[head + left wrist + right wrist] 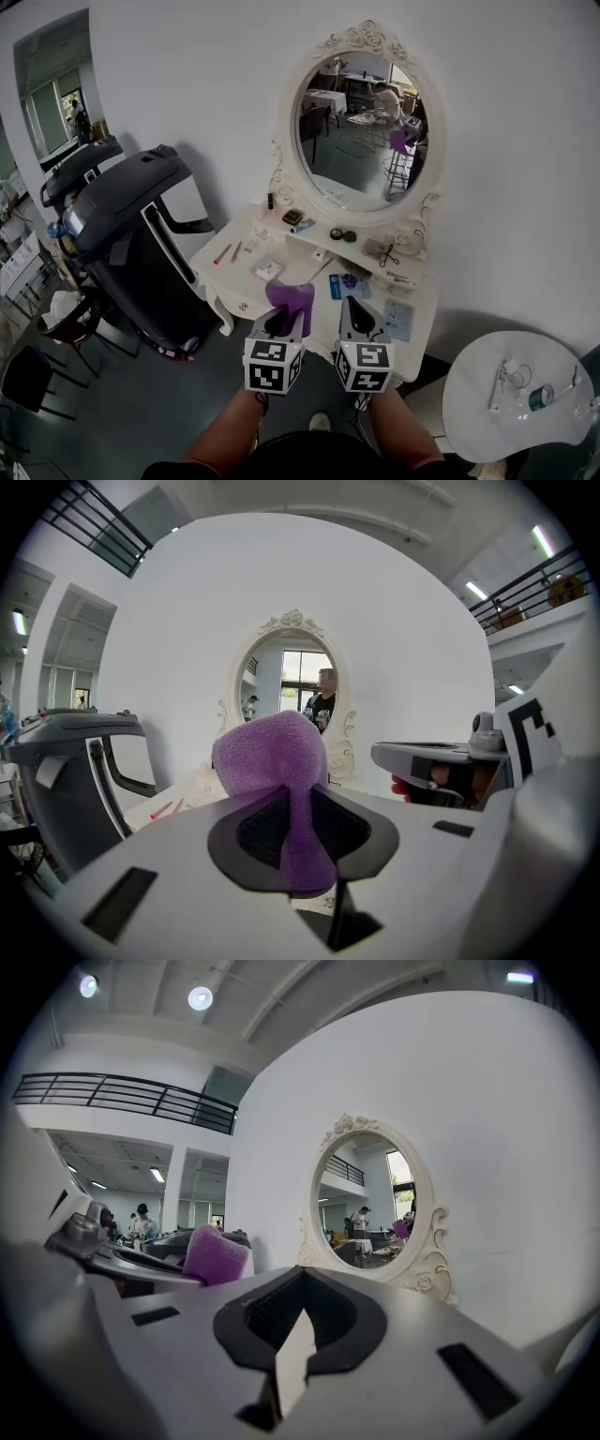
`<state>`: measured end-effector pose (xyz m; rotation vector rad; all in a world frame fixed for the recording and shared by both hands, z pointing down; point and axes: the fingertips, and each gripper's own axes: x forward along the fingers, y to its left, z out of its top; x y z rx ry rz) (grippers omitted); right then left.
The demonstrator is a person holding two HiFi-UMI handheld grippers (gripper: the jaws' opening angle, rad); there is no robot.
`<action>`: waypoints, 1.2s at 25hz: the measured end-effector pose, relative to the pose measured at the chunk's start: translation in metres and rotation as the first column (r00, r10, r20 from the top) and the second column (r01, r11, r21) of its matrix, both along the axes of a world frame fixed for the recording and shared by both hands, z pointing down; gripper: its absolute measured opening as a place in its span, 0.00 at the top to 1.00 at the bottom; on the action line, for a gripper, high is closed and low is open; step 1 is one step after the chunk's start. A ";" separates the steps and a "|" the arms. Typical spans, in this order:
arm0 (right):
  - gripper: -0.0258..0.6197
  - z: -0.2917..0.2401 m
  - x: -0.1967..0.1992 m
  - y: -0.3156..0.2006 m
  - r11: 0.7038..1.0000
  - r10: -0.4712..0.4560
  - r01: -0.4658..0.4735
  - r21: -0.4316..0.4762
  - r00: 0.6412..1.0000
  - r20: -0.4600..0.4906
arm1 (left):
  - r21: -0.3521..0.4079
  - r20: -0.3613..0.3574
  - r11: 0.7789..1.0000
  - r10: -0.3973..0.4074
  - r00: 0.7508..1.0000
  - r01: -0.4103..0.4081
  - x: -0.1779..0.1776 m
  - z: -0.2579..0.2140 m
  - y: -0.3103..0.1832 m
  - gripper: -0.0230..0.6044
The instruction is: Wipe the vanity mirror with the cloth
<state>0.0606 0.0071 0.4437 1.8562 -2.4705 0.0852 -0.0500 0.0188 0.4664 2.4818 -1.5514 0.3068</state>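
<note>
The oval vanity mirror point(361, 127) in its white ornate frame stands against the wall at the back of the vanity table point(246, 279). My left gripper point(284, 319) is shut on a purple cloth point(291, 298), held in front of the table's near edge, well short of the glass. The left gripper view has the cloth point(272, 757) bulging out above the jaws, with the mirror point(291, 691) straight behind it. My right gripper point(359, 323) hangs beside it, shut and holding nothing. From the right gripper view the mirror point(370, 1208) is ahead to the right and the cloth point(216, 1255) is at left.
Small items lie scattered on the vanity top: jars point(342, 234), scissors point(389, 253), pens point(223, 253), cards. A large black machine point(122, 225) stands close on the left. A round white table point(520, 394) is at lower right, and a black chair point(37, 375) at lower left.
</note>
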 end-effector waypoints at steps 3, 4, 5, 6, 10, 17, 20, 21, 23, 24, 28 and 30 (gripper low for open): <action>0.95 0.000 0.013 -0.028 1.000 -0.005 0.005 -0.004 1.000 0.004 | -0.002 0.004 1.000 -0.005 1.000 0.005 0.013 -0.001 -0.028 0.85; 0.95 0.000 0.017 -0.037 1.000 -0.007 0.007 -0.007 1.000 0.004 | -0.002 0.006 1.000 -0.009 1.000 0.009 0.017 -0.002 -0.038 0.85; 0.95 0.001 0.020 -0.046 1.000 -0.010 0.010 -0.011 1.000 0.004 | -0.001 0.009 1.000 -0.015 1.000 0.015 0.020 -0.002 -0.047 0.85; 0.95 0.002 0.024 -0.055 1.000 -0.014 0.014 -0.016 1.000 0.006 | 0.000 0.012 1.000 -0.022 1.000 0.022 0.023 -0.003 -0.056 0.85; 0.95 0.003 0.035 -0.089 0.999 -0.041 0.041 -0.019 0.999 0.012 | 0.004 0.017 0.999 -0.045 0.999 0.045 0.035 -0.006 -0.089 0.85; 0.95 0.005 0.044 -0.134 0.997 -0.068 0.069 -0.025 0.997 0.038 | -0.010 0.033 0.998 -0.064 0.997 0.064 0.049 0.000 -0.129 0.85; 0.95 0.011 0.046 -0.153 0.997 -0.065 0.068 -0.036 0.996 0.058 | -0.013 0.037 0.998 -0.069 0.997 0.069 0.047 0.002 -0.146 0.85; 0.95 0.014 0.046 -0.160 0.997 -0.063 0.065 -0.045 0.996 0.063 | -0.013 0.037 0.998 -0.069 0.997 0.069 0.047 0.002 -0.152 0.85; 0.95 0.018 0.045 -0.172 0.996 -0.058 0.062 -0.059 0.996 0.065 | -0.015 0.036 0.998 -0.064 0.997 0.065 0.045 0.003 -0.164 0.85; 0.95 0.019 0.043 -0.177 0.996 -0.057 0.061 -0.060 0.997 0.060 | -0.017 0.034 0.998 -0.060 0.998 0.061 0.044 0.004 -0.172 0.85; 0.95 0.017 0.037 -0.203 0.998 -0.038 0.039 -0.041 0.999 0.021 | -0.010 0.024 1.000 -0.021 0.999 0.022 0.042 0.004 -0.209 0.85; 0.95 0.016 0.038 -0.221 0.999 -0.008 0.008 -0.036 1.000 0.009 | -0.003 0.020 1.000 0.012 1.000 -0.012 0.043 0.002 -0.231 0.85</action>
